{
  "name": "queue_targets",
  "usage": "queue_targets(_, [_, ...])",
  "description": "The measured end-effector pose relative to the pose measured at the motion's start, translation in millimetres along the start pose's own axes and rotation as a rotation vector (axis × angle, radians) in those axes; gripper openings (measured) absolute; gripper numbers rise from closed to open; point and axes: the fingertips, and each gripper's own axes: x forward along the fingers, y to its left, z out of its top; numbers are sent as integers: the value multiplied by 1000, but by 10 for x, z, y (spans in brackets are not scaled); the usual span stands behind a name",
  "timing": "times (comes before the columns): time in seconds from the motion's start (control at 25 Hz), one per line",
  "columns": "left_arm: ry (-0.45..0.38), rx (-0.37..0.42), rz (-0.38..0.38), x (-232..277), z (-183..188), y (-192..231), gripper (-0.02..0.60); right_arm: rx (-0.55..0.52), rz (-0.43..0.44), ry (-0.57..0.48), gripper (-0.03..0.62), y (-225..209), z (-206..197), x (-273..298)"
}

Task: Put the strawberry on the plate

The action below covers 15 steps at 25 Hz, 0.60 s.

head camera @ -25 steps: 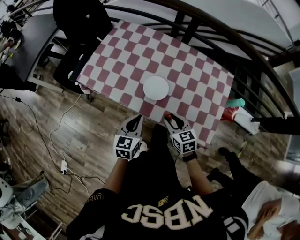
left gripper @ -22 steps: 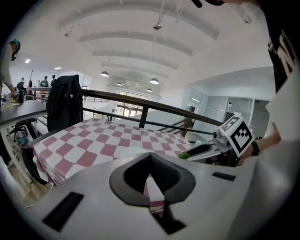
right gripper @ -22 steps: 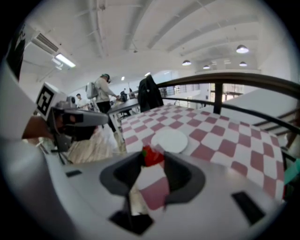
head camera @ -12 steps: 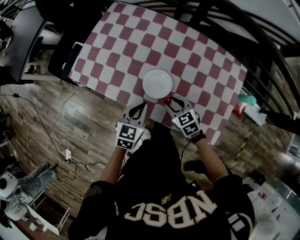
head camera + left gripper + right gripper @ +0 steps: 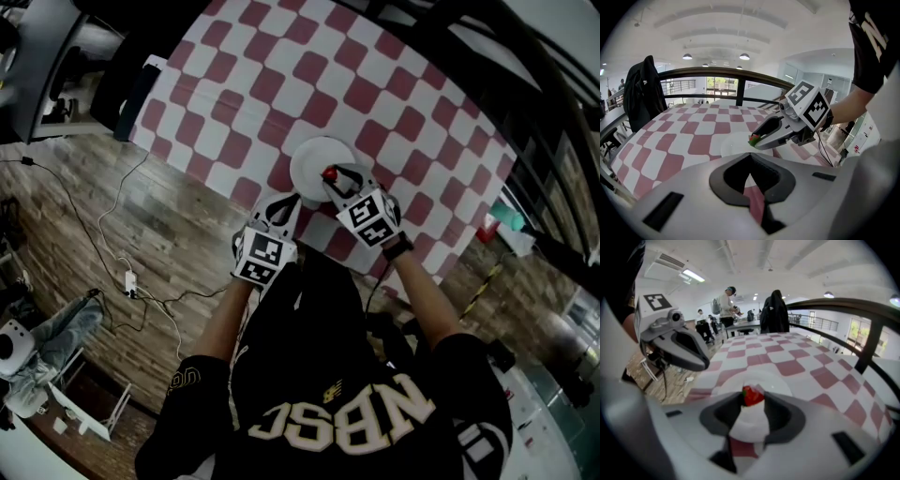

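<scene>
Since the strawberry (image 5: 330,174) is already pinched in the right tongs (image 5: 334,180) and hangs over the near-right part of the white plate (image 5: 314,155), the pick-up and most of the carry look done. What is left, by my reading, is a short drop onto the plate, letting go, and drawing the tongs back. The left gripper view shows the fruit (image 5: 753,139) held off the plate (image 5: 733,144) with its green cap to the near side. I cannot tell how much air is under it, though it does not seem to touch.

The right gripper view settles the grip: the two jaws are clenched on the strawberry (image 5: 752,395), which sits at the very tips with its red body bulging above them, and the plate (image 5: 780,380) lies just beyond and below. Only the fruit is between the jaws, and they touch neither the plate nor the red-and-white checked tabletop (image 5: 281,84).

The left tongs (image 5: 284,202) hover at the near edge of the tabletop, just left of the plate and apart from it. Their own view shows the tips (image 5: 750,155) brought together with nothing caught between them, only checked cloth showing through the gap behind. They take no part in the placing as things stand.
</scene>
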Motion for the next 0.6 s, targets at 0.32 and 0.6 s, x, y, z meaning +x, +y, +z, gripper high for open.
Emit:
queue_targets(0.32, [28, -25, -4, 164, -58, 10, 12, -112, 34, 50, 158, -64, 93, 240])
queue_targets(0.6, [29, -70, 9, 161, -93, 7, 12, -138, 69, 94, 157, 7, 46, 334])
